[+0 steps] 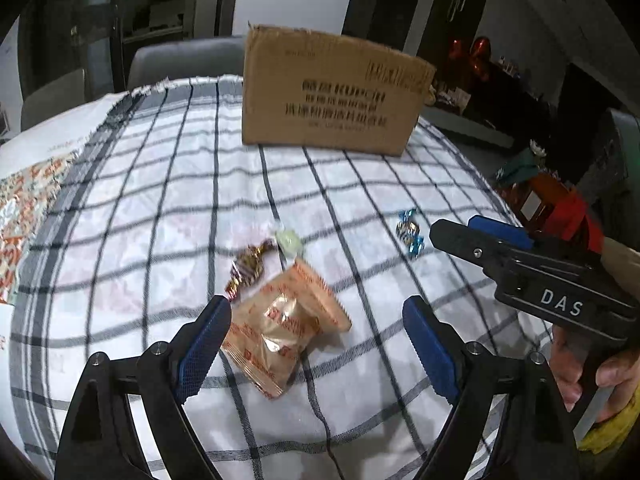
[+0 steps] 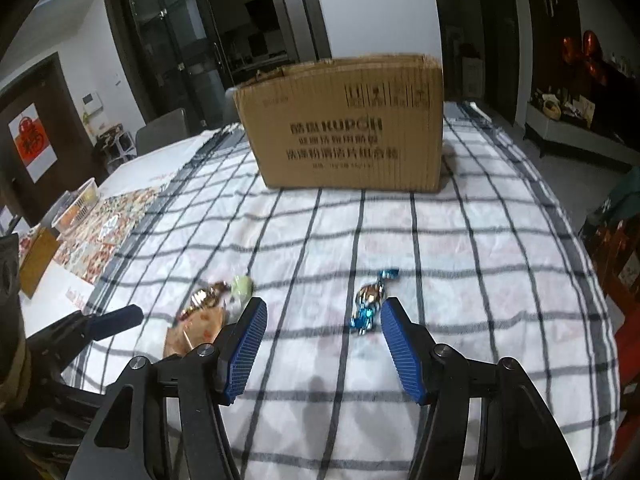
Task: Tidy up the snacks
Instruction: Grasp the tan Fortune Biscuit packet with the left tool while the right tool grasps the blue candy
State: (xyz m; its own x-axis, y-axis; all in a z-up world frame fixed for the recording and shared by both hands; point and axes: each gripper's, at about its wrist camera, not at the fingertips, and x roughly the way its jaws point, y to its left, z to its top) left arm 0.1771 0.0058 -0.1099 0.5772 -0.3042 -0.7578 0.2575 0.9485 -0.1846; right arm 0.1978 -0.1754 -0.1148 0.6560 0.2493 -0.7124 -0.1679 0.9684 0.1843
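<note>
An open cardboard box (image 1: 328, 96) stands at the far side of the checked cloth; it also shows in the right wrist view (image 2: 344, 128). An orange snack packet (image 1: 280, 324) lies between the fingers of my open left gripper (image 1: 316, 312). A gold-brown wrapped candy (image 1: 246, 270) and a pale green candy (image 1: 289, 241) lie just beyond it. A blue foil candy (image 2: 370, 302) lies just ahead of my open right gripper (image 2: 324, 314), near its right finger. The blue candy also shows in the left wrist view (image 1: 409, 232), beside the right gripper (image 1: 476, 236).
The checked cloth (image 2: 460, 248) covers the table. A patterned mat (image 2: 108, 228) and a small basket (image 2: 76, 208) lie at the left. Red and orange boxes (image 1: 552, 208) stand off the right edge. Chairs stand behind the table.
</note>
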